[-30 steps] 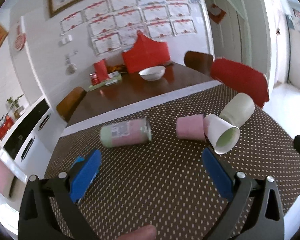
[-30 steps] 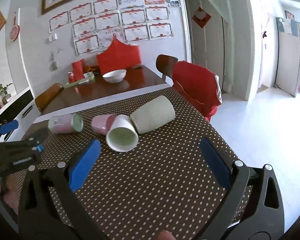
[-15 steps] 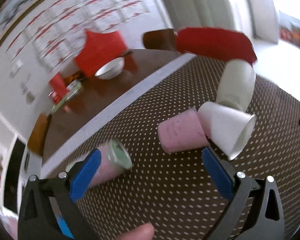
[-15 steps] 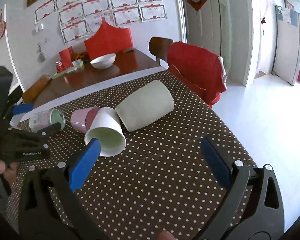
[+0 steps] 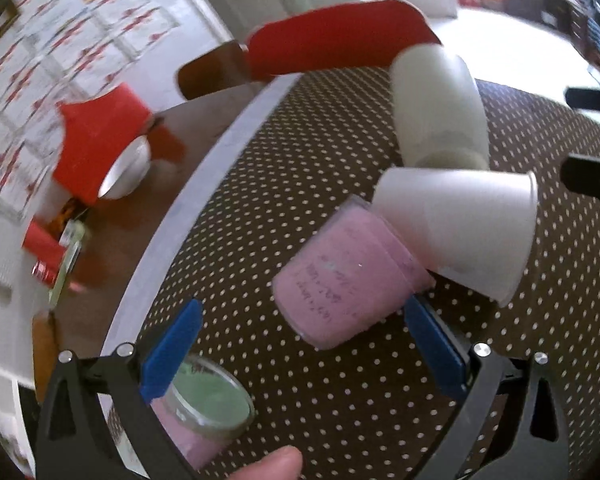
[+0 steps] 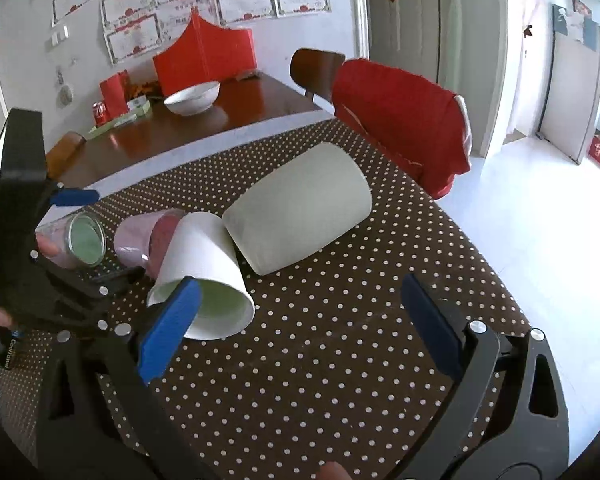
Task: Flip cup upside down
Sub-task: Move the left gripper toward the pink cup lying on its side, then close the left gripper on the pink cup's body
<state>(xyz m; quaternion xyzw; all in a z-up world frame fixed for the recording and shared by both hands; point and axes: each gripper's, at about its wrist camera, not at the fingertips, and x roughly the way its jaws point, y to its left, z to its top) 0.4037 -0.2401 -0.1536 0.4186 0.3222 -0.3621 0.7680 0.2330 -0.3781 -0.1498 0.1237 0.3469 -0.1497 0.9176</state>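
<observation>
Dotted brown cloth covers the surface (image 6: 340, 360) where the pink cup (image 5: 348, 276) lies on its side against a white paper cup (image 5: 460, 224), your left tongs (image 5: 300, 352) spread around it, your right tongs (image 6: 296, 320) spread, holding nothing.

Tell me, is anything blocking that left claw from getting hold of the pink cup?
Nothing lies between the open left gripper and the pink cup. But the white paper cup leans against the pink cup's far end, right beside one of the fingers.
</observation>
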